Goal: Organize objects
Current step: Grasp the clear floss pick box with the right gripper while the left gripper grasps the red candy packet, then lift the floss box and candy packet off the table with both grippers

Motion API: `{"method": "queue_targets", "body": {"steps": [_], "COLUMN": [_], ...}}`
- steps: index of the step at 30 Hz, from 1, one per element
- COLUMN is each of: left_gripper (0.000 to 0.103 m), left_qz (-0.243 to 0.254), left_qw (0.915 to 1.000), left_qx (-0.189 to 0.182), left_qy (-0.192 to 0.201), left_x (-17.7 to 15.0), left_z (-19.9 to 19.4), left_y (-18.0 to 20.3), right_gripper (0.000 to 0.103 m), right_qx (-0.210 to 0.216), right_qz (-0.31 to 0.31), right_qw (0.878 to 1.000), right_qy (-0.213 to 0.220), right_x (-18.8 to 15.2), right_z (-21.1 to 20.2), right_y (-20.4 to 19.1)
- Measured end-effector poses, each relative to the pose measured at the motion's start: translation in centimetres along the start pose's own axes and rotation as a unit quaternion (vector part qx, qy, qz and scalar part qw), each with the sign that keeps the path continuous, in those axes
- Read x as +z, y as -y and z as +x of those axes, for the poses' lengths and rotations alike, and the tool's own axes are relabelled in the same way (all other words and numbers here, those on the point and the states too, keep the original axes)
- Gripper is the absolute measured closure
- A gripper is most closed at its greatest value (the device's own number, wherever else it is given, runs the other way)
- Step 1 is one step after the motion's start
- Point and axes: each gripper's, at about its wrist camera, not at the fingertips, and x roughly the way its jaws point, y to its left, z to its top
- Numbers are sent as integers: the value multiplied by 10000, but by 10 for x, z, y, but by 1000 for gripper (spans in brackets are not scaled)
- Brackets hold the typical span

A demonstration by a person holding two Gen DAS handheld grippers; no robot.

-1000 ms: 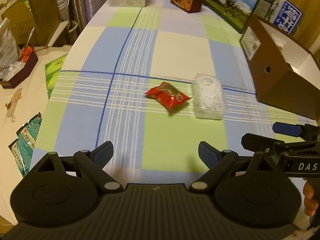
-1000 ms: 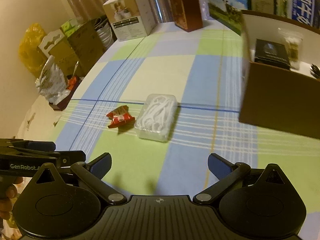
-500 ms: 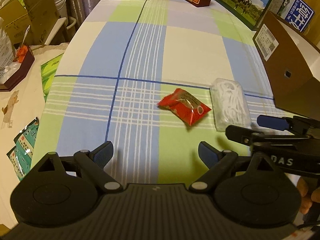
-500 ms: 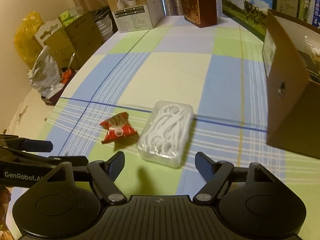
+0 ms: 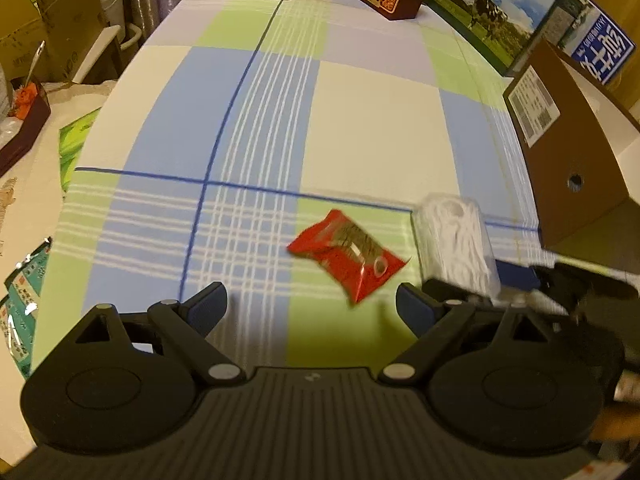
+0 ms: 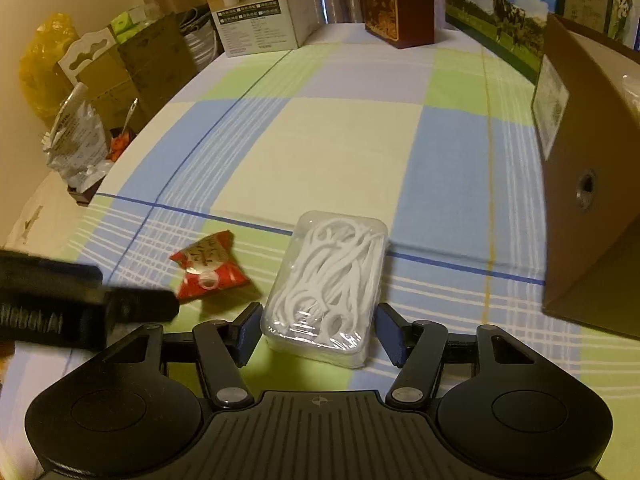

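Checked tablecloth [image 6: 352, 152] holds a clear case of white floss picks [image 6: 328, 284] between the spread right gripper [image 6: 316, 330].

1. A checked cloth [image 6: 352, 152] of blue, green and cream covers the tabletop.
2. A white product carton [image 6: 260, 8] stands at the far edge.
3. A dark red box [image 6: 400, 4] with gold ornament stands to its right.
4. A milk carton with a cow picture [image 5: 500, 12] lies along the far right edge.
5. Cardboard boxes [image 6: 132, 64] and a yellow bag [image 6: 44, 64] sit off to the left.
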Motion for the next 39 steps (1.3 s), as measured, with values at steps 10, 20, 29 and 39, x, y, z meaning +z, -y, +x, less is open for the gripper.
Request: {"method": "queue_targets", "body": {"steps": [10, 20, 29, 39], "left_gripper": [14, 51, 65, 66], "left_qz": [-76, 216, 682, 797], "left_qw": [9999, 9995, 9971, 9968], "left_qx": [87, 242, 280, -17], "left_qy": [-13, 45, 211, -23], "left_x": [24, 15, 4, -22], "left_z": [31, 37, 30, 18], "left_y": [21, 15, 15, 27], "right_gripper": [46, 32, 40, 48], "right_qx": [-474, -486, -603, -562], "right_qz": [472, 699, 563, 138], "right_qw": [9977, 9963, 9966, 9983], "right_qy": [74, 105, 87, -73], "right_x": [-10, -7, -3, -24], "right_z": [-17, -22, -9, -23], "right_y": [36, 43, 41, 36]}}
